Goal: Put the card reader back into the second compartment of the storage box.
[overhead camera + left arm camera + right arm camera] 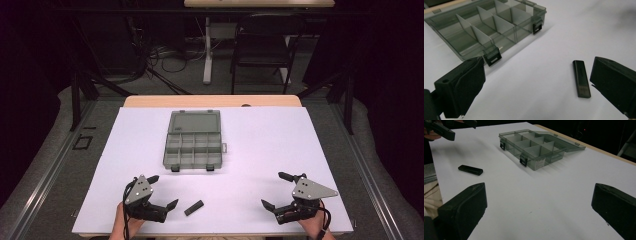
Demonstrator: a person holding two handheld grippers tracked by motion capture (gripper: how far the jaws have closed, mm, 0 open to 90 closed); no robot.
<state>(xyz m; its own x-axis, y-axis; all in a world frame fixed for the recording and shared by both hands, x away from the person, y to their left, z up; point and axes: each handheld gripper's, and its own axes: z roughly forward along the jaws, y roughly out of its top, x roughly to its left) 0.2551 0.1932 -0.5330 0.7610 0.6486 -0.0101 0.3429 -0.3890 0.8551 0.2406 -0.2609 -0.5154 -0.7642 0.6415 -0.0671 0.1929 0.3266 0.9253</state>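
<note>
From the high view, the small black stick (194,207) lies flat on the white tabletop (260,150) just beside the left gripper (162,192), whose jaws gape wide, while the right gripper (277,190) waits well apart, also spread and empty. In the left gripper view the stick (581,78) sits near the right-hand jaw, not yet between them, so I judge the pickup is only starting and the gripper must shift over it before closing. The right gripper view shows the open compartment box (536,147) beyond, its lid laid back, seemingly ready to receive it.

Count on the desk (260,150): one small black stick (194,207); one clear compartment box (192,145), lid open, with two black latches and apparently eight compartments, the dividers being hard to separate. Two tools: left tool (162,192), right tool (274,190).
</note>
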